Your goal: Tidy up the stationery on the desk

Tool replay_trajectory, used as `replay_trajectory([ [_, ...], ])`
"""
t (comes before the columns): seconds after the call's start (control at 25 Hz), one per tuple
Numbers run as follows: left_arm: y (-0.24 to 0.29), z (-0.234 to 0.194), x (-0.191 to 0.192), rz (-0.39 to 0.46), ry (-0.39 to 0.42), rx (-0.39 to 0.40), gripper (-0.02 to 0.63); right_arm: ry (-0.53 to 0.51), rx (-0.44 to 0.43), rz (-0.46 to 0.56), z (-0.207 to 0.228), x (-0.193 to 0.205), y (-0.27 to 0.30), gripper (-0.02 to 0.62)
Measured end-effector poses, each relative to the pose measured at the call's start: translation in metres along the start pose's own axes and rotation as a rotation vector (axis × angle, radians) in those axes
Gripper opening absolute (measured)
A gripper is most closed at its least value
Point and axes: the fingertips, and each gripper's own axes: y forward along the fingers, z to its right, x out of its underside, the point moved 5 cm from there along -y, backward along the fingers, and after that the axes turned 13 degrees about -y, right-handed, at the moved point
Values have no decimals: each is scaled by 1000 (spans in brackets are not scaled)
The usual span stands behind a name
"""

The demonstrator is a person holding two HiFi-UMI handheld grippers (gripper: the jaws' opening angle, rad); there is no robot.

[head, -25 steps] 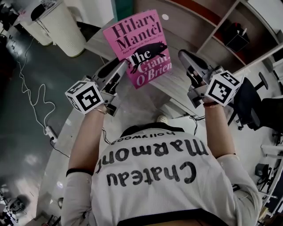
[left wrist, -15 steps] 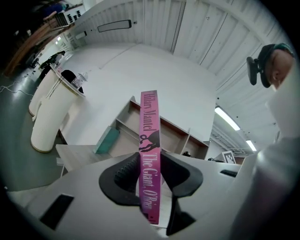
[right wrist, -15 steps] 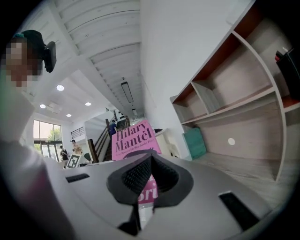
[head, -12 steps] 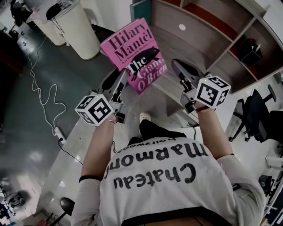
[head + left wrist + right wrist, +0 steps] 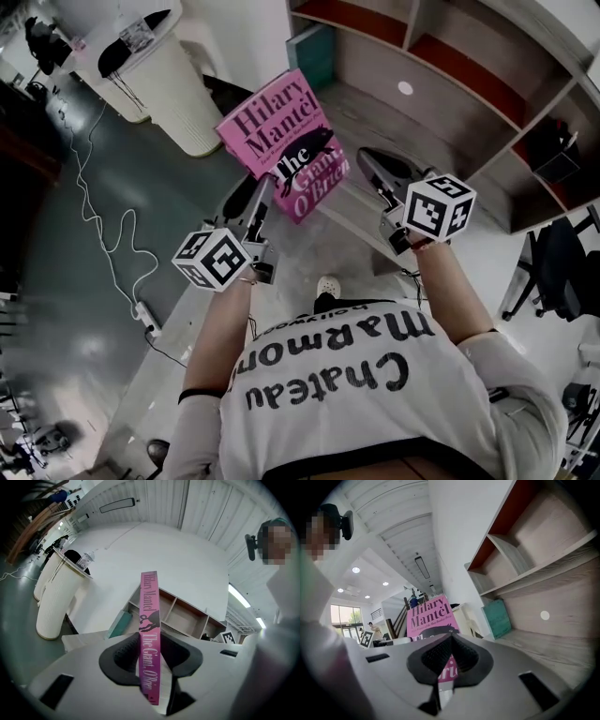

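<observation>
A pink paperback with black title print is held up in front of a wooden shelf unit. My left gripper is shut on its lower edge. In the left gripper view the book's spine stands upright between the dark pads, and the left gripper clamps it. My right gripper hovers to the right of the book, apart from it. Its jaws are closed together with nothing in them. In the right gripper view the right gripper points at the book's cover.
A teal book stands at the left end of the bottom shelf. A black object sits in a compartment to the right. A white ribbed bin stands left of the shelf, a cable lies on the floor, and an office chair is at right.
Both grippers and the book have moved nearer the shelf unit, which now looms larger. The left gripper's hold on the book is unchanged.
</observation>
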Motion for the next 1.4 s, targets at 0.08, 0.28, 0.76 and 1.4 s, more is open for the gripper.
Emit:
replay_trajectory([
  [0.08,-11,15,3,90,18,88,143,-130,17,36,-17,-22,-18,14],
  [0.28,-54,28,7,131,46,126,143,-213,33,64,-63,-30,-43,14],
  [0.76,8,18,-14,71,154,144,143,-187,70,45,-23,-38,-7,14],
  [1.4,75,-18,-17,-28,158,200,143,-117,237,14,7,-19,-10,14],
])
